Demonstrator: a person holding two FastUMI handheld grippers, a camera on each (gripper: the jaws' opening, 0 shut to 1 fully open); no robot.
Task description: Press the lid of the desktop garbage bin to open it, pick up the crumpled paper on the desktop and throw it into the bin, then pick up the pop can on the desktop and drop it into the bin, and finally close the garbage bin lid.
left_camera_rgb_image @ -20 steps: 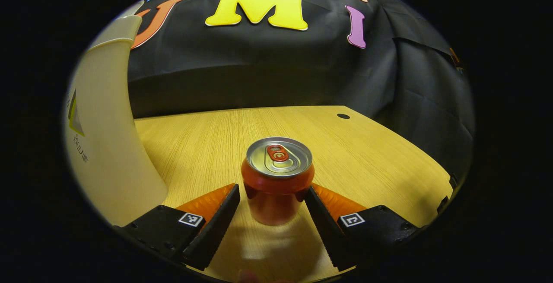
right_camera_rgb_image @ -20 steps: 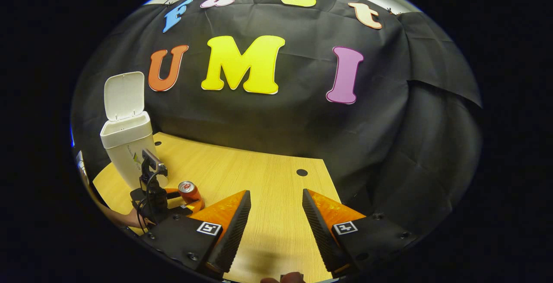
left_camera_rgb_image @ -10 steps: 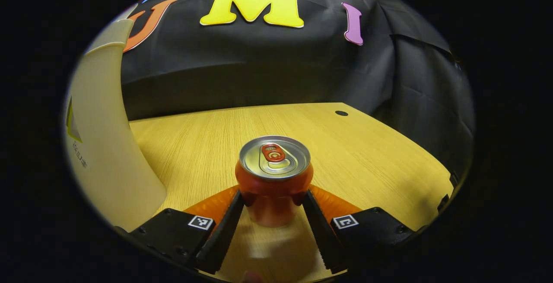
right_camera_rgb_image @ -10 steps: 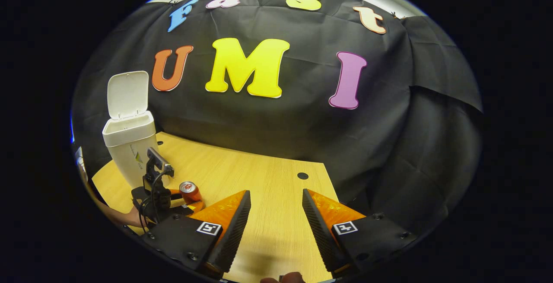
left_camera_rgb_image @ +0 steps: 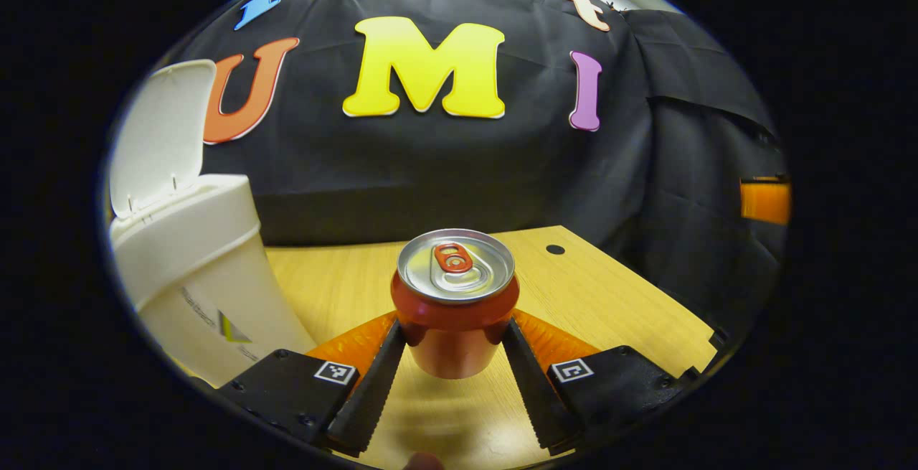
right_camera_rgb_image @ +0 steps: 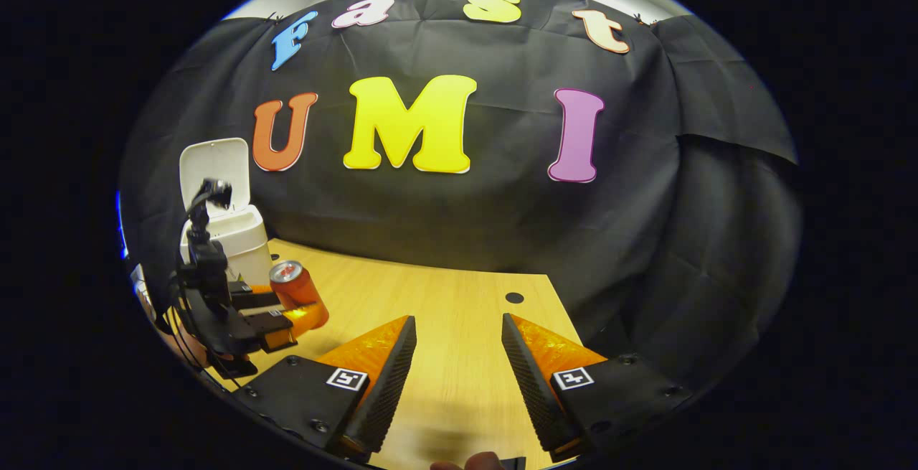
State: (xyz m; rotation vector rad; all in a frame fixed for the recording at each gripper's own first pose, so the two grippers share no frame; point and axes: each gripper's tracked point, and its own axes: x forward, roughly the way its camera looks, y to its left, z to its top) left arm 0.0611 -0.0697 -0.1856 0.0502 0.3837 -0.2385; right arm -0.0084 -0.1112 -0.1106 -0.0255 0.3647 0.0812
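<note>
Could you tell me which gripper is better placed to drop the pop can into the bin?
Left: the left gripper grips the pop can beside the open bin; the right gripper is open.

Both views are lit from overhead by warm, even light. The wooden table (left_camera_rgb_image: 617, 290) glows yellow and bright, while the black cloth wall (right_camera_rgb_image: 466, 204) soaks up light and reads dim toward the lower right of each frame. The can's (left_camera_rgb_image: 455, 298) silver top carries a soft sheen, without harsh glare. A blurred, soft shadow lies on the table at the bottom centre of both views. Fisheye distortion bends the bin (left_camera_rgb_image: 193, 269) at the left edge. Focus is sharp centrally, softer at the rims.
</note>
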